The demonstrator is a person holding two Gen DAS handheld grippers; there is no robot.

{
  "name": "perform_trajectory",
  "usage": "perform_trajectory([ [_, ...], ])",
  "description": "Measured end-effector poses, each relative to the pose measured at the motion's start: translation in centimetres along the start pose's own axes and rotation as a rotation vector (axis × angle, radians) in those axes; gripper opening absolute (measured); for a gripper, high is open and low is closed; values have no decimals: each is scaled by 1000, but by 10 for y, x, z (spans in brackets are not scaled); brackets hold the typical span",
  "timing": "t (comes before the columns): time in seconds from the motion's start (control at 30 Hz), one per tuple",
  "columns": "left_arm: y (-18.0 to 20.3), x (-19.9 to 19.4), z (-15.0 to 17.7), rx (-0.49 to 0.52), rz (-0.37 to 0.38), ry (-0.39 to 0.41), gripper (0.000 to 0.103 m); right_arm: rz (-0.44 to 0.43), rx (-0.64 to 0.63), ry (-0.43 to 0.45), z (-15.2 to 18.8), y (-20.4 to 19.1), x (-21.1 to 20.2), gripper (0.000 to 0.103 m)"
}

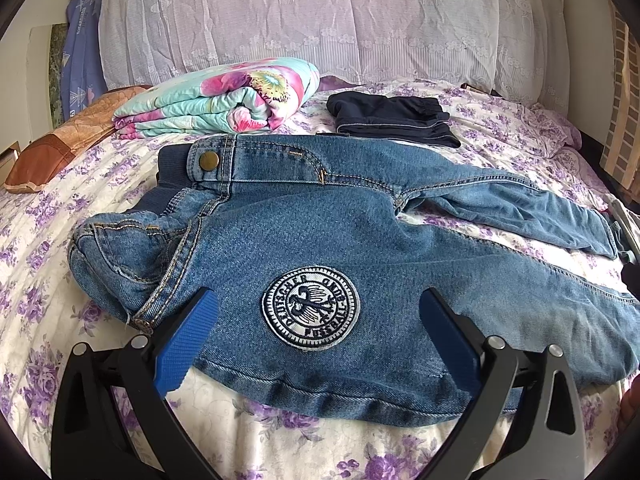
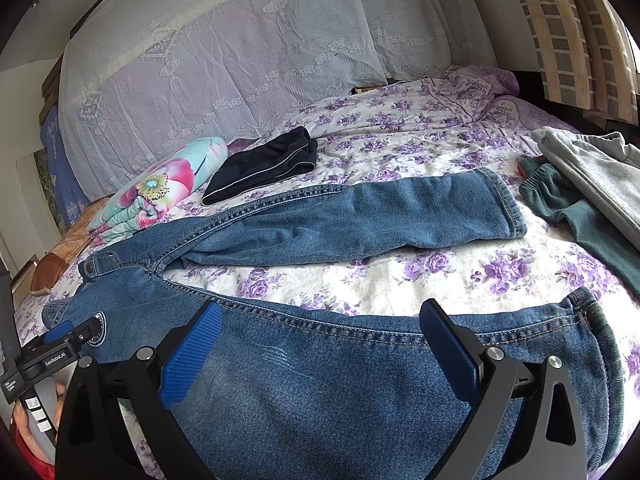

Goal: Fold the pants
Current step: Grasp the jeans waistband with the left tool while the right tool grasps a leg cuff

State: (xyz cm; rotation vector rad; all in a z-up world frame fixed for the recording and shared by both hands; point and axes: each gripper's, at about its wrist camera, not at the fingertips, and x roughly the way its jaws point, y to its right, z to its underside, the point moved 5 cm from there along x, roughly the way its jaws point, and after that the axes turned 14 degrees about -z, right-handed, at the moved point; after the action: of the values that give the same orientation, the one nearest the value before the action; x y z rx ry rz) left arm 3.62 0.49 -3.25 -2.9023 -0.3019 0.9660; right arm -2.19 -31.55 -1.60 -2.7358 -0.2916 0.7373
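Blue denim pants [image 1: 320, 232] lie spread flat on the bed, waistband to the left, both legs running right. A round white crest patch [image 1: 311, 307] sits on the near thigh. My left gripper [image 1: 320, 304] is open and empty, hovering over the near hip with the patch between its blue fingers [image 1: 188, 336]. My right gripper [image 2: 320, 320] is open and empty above the near leg [image 2: 360, 380], close to its cuff. The far leg [image 2: 360, 220] lies apart from the near one. The left gripper also shows in the right wrist view [image 2: 60, 344].
Folded dark navy pants [image 1: 392, 120] and a folded floral quilt [image 1: 216, 100] lie behind the jeans. A grey garment [image 2: 592, 176] and a dark green one [image 2: 568, 208] lie to the right. A lace-covered pillow stack [image 1: 320, 16] lines the back. A brown cushion [image 1: 60, 144] sits far left.
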Motion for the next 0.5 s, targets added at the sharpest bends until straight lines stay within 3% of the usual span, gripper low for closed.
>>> perform_trajectory([
  [0.13,-8,-11,6,16,62,-16,98,-118,43,-52,-9,10,2,100],
  [0.37,-31,-33,2,44,112,-20,98,-209,233,-83,-58,35,25,100],
  [0.47,-56,-43,-19,-10,-14,37,98,-259,346,-146,-74,40,56,100],
  [0.5,-62,-46,-30,-33,-19,52,98,-284,391,-174,-77,39,69,100],
])
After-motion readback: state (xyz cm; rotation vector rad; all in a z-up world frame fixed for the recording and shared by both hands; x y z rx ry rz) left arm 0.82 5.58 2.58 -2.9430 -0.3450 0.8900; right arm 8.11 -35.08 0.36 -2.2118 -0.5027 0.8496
